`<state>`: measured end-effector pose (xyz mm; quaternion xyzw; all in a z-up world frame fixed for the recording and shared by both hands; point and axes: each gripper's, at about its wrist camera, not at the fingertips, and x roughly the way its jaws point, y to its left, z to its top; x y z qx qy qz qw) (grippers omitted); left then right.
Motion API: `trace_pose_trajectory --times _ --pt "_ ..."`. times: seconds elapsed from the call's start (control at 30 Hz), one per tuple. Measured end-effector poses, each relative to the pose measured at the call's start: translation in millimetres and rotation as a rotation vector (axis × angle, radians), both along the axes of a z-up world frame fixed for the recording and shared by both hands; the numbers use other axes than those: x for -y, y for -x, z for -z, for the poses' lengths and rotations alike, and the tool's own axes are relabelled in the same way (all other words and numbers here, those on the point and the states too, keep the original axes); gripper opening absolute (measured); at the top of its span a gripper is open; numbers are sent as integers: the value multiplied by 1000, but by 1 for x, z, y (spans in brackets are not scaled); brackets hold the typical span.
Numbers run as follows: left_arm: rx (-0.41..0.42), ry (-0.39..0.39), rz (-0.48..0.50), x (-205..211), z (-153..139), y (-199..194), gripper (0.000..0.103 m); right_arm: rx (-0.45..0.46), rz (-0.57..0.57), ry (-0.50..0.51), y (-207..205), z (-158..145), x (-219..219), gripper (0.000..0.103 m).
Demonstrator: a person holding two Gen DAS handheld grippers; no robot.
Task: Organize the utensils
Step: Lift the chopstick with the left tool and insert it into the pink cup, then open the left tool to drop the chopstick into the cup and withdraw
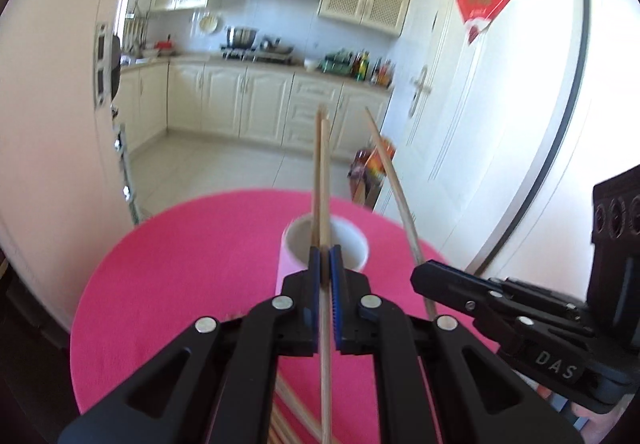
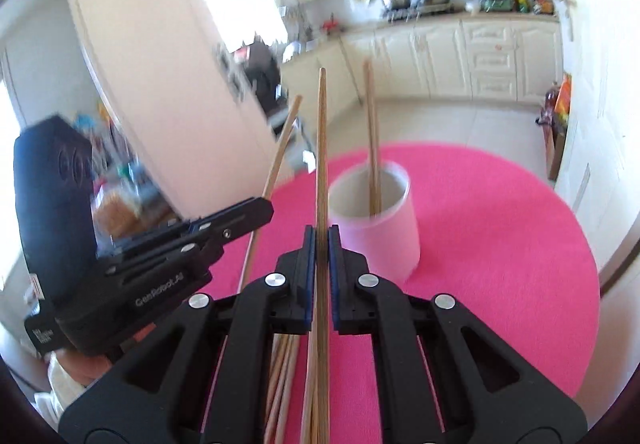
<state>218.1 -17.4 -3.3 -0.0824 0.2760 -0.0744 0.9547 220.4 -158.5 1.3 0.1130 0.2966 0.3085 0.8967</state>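
A pink cup [image 1: 288,264] [image 2: 380,240] stands upright on the round pink table [image 1: 180,284] [image 2: 500,244]. One wooden chopstick [image 2: 373,140] stands inside it. My left gripper [image 1: 325,250] is shut on a chopstick [image 1: 325,172], just before the cup's rim. My right gripper [image 2: 321,232] is shut on another chopstick [image 2: 321,148], left of the cup. Each gripper shows in the other's view: the right one [image 1: 420,276] with its chopstick [image 1: 392,180], the left one [image 2: 264,210] with its chopstick [image 2: 280,152]. Several loose chopsticks [image 2: 284,384] [image 1: 296,404] lie under the grippers.
The table's far edge [image 1: 260,192] drops to a tiled kitchen floor [image 1: 220,160]. A white door [image 1: 480,124] stands at the right, a white wall panel [image 2: 160,84] at the left. Cream cabinets [image 1: 260,100] line the back.
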Motion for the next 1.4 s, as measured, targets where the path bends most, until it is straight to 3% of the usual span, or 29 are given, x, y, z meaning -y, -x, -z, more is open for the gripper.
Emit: trace_pose_trajectory --times 0.43,0.63,0.73,1.0,1.4 --pt "327 19 -2 21 -34 -43 5 198 158 -196 -54 -11 19 6" --pt "455 72 -60 10 -32 -53 5 291 212 -260 -64 -13 13 6" --pt "491 59 -122 6 -27 -63 5 317 245 -267 -68 -13 9 6" --pt "474 30 -130 1 -4 -76 6 351 265 -230 -80 0 -7 6" --pt "385 -18 -130 -7 16 -66 6 352 252 -186 -62 14 -7 7"
